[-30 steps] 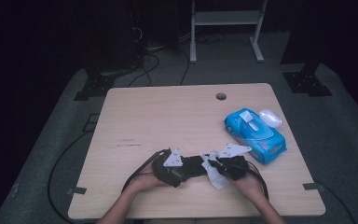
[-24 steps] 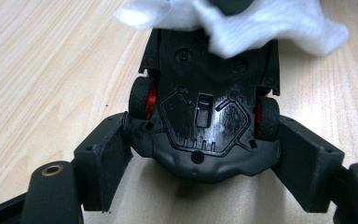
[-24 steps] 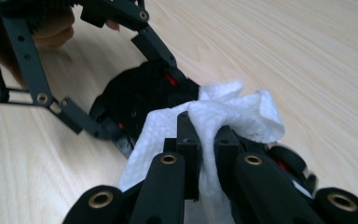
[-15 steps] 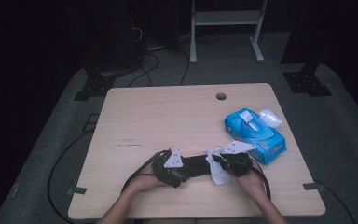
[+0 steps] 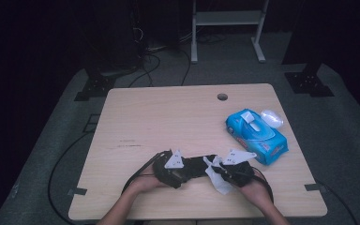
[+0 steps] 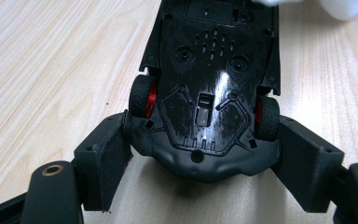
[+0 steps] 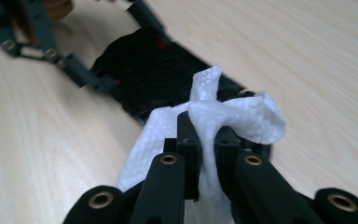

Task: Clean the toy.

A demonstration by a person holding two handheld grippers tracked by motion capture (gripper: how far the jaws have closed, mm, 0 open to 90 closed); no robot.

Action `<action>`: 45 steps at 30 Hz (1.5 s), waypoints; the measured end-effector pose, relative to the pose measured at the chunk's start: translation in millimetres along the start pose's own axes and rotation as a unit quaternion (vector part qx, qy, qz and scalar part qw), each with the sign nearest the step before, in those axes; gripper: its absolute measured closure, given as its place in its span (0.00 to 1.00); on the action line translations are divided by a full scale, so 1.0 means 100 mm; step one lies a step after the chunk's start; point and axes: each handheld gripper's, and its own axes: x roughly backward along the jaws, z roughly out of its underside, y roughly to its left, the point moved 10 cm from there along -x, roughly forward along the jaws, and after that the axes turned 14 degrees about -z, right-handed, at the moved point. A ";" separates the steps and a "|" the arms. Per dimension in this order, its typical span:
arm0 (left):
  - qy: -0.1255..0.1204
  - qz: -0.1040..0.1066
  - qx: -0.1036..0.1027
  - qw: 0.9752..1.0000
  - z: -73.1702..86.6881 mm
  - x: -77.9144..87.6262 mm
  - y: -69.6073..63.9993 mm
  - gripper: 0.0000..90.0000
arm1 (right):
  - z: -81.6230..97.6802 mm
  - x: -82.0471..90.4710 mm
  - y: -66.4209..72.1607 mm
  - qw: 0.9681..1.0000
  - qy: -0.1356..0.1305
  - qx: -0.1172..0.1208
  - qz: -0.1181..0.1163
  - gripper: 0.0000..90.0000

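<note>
Black toy car (image 6: 207, 98), underside up, near counter (image 5: 168, 117) front edge: left tool (image 6: 205, 154) clamping it; right tool (image 7: 204, 140) pinching white wipe (image 7: 233, 116).

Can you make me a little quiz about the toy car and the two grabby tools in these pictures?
1. True or false: the toy car lies upside down, its underside facing the left gripper view's camera.
2. What does the right tool pinch? A) a white wipe B) a spoon C) a pencil
3. Fill in: the blue wipes pack sits on the table to the ____ of both tools in the high view.

Key
1. True. The left tool grips the car's end by both sides, wheels up.
2. A. The white wipe is squeezed between its jaws, by the car.
3. Right.
</note>
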 end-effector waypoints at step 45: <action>-0.010 0.011 0.010 1.000 -0.05 -0.01 -0.06 0.27 | -0.13 -0.07 -0.25 0.998 -0.042 -0.032 0.026 0.94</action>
